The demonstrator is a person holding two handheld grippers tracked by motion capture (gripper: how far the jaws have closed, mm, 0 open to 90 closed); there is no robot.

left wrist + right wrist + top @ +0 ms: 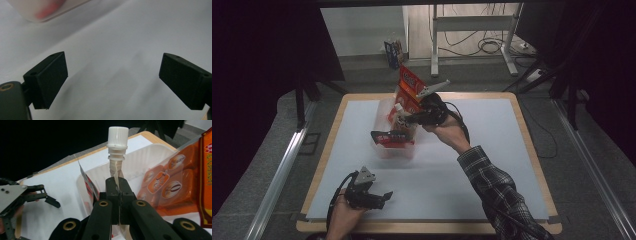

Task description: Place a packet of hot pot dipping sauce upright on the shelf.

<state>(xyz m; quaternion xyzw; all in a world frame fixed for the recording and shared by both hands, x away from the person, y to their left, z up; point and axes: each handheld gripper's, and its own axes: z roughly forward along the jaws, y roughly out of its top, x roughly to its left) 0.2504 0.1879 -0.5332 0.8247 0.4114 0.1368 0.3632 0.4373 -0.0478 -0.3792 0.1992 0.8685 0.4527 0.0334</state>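
Note:
My right gripper [411, 119] is over a translucent plastic bin [382, 112] at the table's middle. It is shut on a pale spout pouch [401, 118], pinching its thin upper part just below the white screw cap [118, 134]. In the right gripper view the jaws [117, 186] meet on the pouch, with the cap standing above them. An orange snack bag [170, 187] stands in the bin [140, 152], and a red and black packet [388, 137] leans at its near end. My left gripper [379, 198] rests near the table's front left, open, with nothing between its fingers [47, 77].
The white table top [492, 165] has a wooden rim. A corner of the bin [45, 12] lies ahead of the left gripper. A person's checked sleeve [492, 185] crosses the right front. Desk legs and cables [482, 45] lie on the floor beyond the table.

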